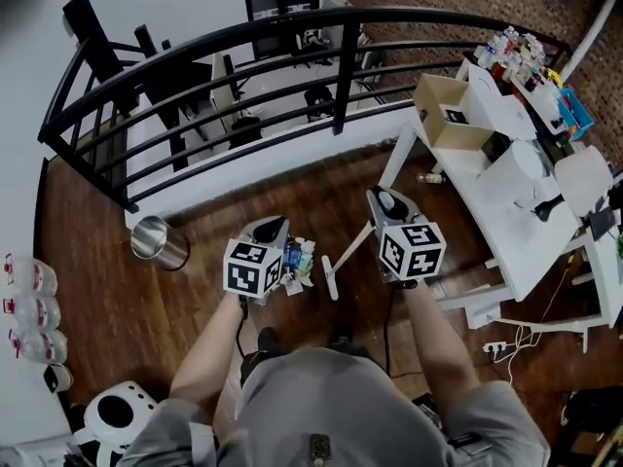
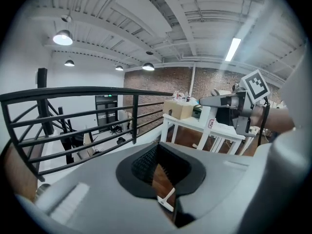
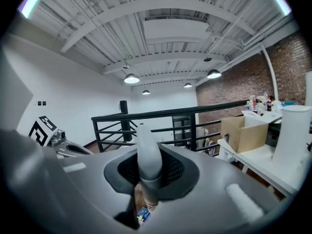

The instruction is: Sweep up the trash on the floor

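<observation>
My right gripper [image 1: 387, 204] [image 3: 146, 177] is shut on the pale handle [image 3: 147, 155] of a broom, whose end sticks up between the jaws. The handle [image 1: 355, 244] slants down to the white brush head [image 1: 330, 282] above the wooden floor. My left gripper [image 1: 272, 232] [image 2: 163, 172] is held up beside it, its jaws nearly together with a dark handle low between them. Right beside it sits a pile of colourful trash [image 1: 298, 259] on the dustpan it carries. The trash [image 3: 142, 214] also shows below the right jaws. The right gripper [image 2: 222, 102] appears in the left gripper view.
A round metal bin [image 1: 159, 242] stands on the floor to the left. A black railing [image 1: 243, 76] curves across the far side. A white table [image 1: 506, 197] with a cardboard box [image 1: 450, 113] and clutter fills the right. Water bottles [image 1: 29, 300] line the left wall.
</observation>
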A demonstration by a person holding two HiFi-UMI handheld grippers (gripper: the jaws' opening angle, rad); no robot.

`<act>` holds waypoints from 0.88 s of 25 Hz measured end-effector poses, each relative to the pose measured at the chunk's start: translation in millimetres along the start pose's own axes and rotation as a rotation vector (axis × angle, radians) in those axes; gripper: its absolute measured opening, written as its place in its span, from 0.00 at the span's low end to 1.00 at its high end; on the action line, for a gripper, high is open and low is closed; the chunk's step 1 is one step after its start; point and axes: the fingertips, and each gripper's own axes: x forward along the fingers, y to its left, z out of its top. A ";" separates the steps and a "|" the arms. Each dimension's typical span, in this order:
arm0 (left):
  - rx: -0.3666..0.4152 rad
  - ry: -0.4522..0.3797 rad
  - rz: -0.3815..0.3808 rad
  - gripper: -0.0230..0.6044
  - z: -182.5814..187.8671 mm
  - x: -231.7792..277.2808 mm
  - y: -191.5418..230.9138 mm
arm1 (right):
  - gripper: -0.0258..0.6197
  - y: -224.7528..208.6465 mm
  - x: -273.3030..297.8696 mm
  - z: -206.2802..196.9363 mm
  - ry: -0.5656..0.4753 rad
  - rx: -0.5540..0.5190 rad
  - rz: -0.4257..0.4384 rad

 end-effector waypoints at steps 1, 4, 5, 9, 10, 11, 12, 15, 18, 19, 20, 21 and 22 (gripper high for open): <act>-0.002 -0.012 0.013 0.05 6.7 -0.1 -8.1 | 0.11 -2.3 -1.4 2.3 0.000 -0.010 0.031; -0.012 -0.055 0.032 0.05 28.1 -4.5 -29.6 | 0.11 0.6 -5.5 7.5 0.004 -0.043 0.135; -0.009 -0.072 0.038 0.05 35.6 -5.9 -35.2 | 0.11 2.8 -6.7 9.9 0.001 -0.056 0.170; 0.020 -0.114 0.059 0.05 53.4 -8.2 -46.3 | 0.11 11.3 -10.5 20.1 -0.004 -0.089 0.265; 0.022 -0.119 0.060 0.05 55.1 -8.7 -47.2 | 0.11 13.1 -11.3 22.8 -0.005 -0.091 0.278; 0.023 -0.122 0.060 0.05 55.6 -10.0 -47.3 | 0.11 16.0 -12.7 24.8 -0.006 -0.092 0.289; 0.022 -0.124 0.061 0.05 55.2 -11.9 -46.7 | 0.11 20.0 -14.5 26.1 -0.008 -0.093 0.302; 0.018 -0.129 0.066 0.05 55.2 -17.6 -43.3 | 0.11 33.4 -18.0 30.9 -0.017 -0.106 0.335; 0.015 -0.130 0.068 0.05 54.6 -20.5 -41.3 | 0.11 44.0 -18.3 30.2 -0.022 -0.118 0.359; 0.015 -0.129 0.069 0.05 53.6 -20.9 -41.0 | 0.11 46.5 -18.5 28.4 -0.022 -0.121 0.365; 0.016 -0.128 0.069 0.05 52.5 -21.6 -40.5 | 0.11 49.1 -18.7 26.4 -0.019 -0.123 0.368; 0.016 -0.126 0.069 0.05 51.5 -22.7 -39.8 | 0.11 51.6 -18.8 24.6 -0.016 -0.123 0.370; 0.015 -0.125 0.069 0.05 50.7 -24.0 -39.0 | 0.11 53.8 -18.6 23.2 -0.011 -0.124 0.370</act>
